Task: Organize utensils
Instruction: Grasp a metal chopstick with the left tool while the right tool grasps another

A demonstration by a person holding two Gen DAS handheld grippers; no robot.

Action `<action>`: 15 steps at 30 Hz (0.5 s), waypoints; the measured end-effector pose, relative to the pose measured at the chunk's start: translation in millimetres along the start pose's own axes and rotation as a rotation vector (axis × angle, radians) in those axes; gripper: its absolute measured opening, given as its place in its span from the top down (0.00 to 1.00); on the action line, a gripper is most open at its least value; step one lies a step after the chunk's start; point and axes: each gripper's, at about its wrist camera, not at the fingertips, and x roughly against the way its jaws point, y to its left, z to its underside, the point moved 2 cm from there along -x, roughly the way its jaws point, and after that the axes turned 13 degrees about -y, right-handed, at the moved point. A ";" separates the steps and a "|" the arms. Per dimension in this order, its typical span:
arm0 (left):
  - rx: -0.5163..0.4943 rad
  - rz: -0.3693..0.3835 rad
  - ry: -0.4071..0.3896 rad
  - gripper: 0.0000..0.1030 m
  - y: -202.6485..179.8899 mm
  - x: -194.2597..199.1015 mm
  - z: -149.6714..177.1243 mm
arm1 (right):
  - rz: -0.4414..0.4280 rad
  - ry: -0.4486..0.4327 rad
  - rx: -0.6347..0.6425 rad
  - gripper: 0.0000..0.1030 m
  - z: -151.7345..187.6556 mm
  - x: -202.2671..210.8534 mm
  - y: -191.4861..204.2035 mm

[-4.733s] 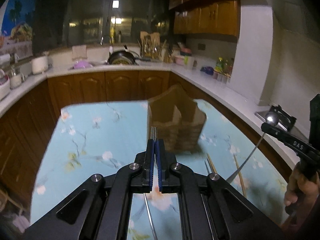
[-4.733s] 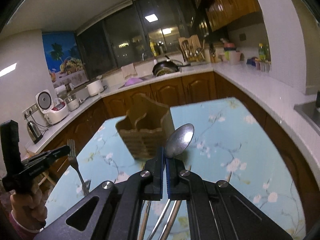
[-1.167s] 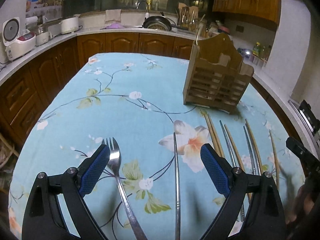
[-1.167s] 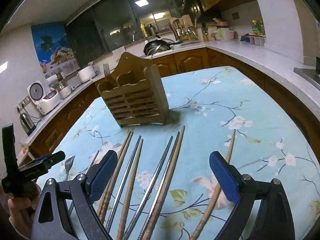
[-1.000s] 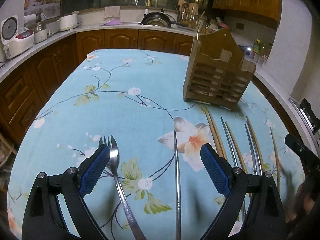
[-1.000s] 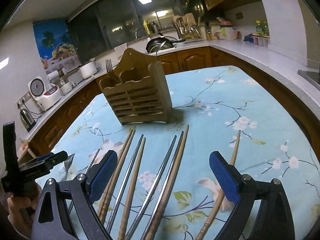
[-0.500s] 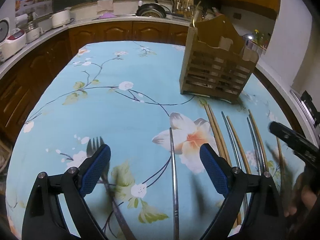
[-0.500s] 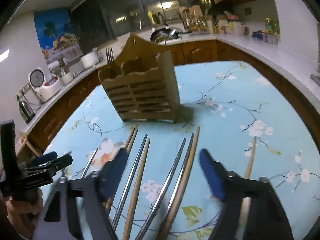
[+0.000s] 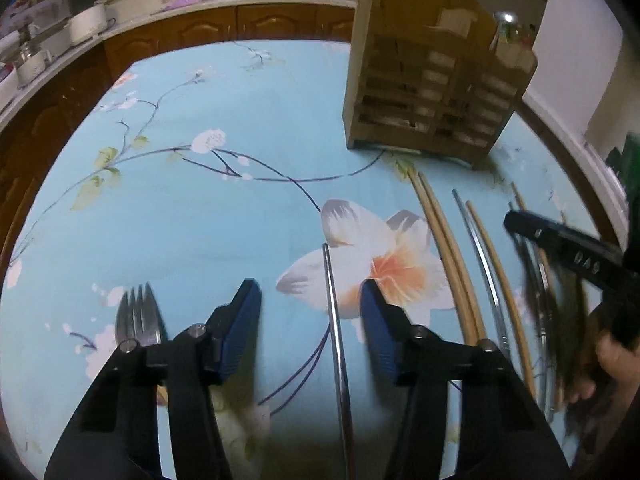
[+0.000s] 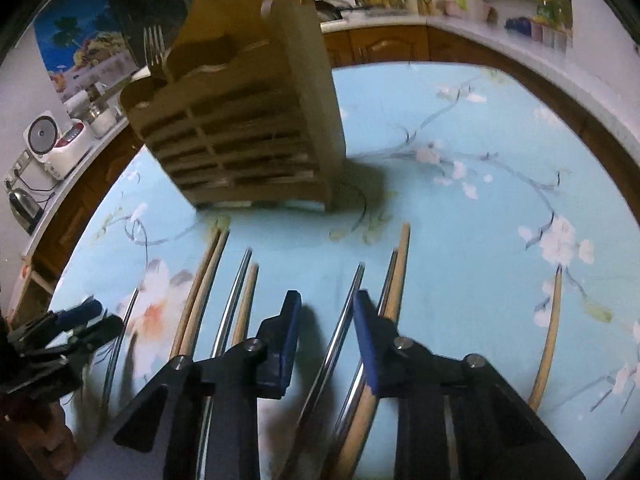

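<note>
My left gripper [image 9: 310,320] hangs low over the blue flowered tablecloth, its jaws closing around a single metal chopstick [image 9: 332,300] with a gap on both sides. A fork [image 9: 138,316] lies just left of its left finger. My right gripper [image 10: 326,332] is also closing, with a metal chopstick [image 10: 346,312] between its pads and not pressed. A metal and wooden pair [image 10: 398,276] lies against its right pad. The wooden utensil holder [image 10: 248,120] stands beyond, with a fork [image 10: 154,48] upright in it.
Several wooden and metal chopsticks [image 9: 452,252] lie side by side in front of the holder [image 9: 432,92]. One wooden chopstick [image 10: 550,328] lies apart at the right. Wooden cabinets and a counter with kitchenware ring the table [image 9: 200,216]. A hand grips the right tool [image 9: 560,252].
Both grippers have dropped closer to the table and moved toward the holder. Their jaws have narrowed a lot. The fork now lies outside the left gripper's jaws.
</note>
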 end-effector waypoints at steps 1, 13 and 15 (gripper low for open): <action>-0.024 -0.010 0.003 0.52 -3.6 -2.2 -0.4 | 0.001 0.003 0.003 0.76 -2.0 -1.8 0.2; -0.071 0.028 -0.018 0.95 -14.5 -4.4 -2.3 | 0.038 -0.006 0.077 0.93 -5.7 -7.7 5.3; -0.050 0.045 -0.015 0.96 -13.3 -2.5 -1.9 | 0.019 -0.008 0.055 0.95 -6.3 -5.7 4.5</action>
